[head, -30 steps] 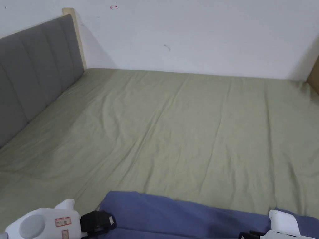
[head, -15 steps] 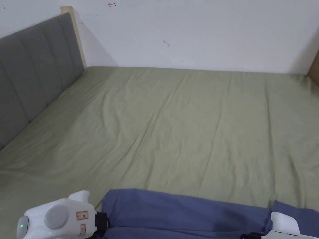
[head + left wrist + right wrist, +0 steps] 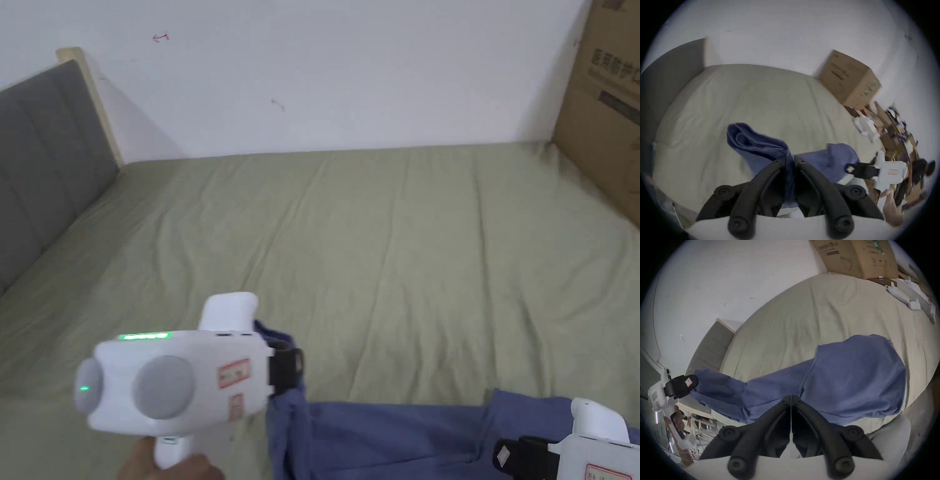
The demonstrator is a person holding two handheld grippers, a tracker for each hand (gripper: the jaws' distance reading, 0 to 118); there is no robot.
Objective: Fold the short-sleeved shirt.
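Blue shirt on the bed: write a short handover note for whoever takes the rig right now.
Left gripper: shut on the blue shirt, raised above the bed.
Right gripper: jaws closed at the shirt's near edge; a grip on cloth is likely, not certain.
Shirt: stretched between the two grippers along the bed's near edge, one end lifted.
Done: no fold visible.
Left: lay it flat, then fold.

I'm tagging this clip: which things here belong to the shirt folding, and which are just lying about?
Job: blue shirt, left gripper shut on it, right gripper, bed sheet.
Lying about: cardboard box, grey headboard, white clutter beside the bed.
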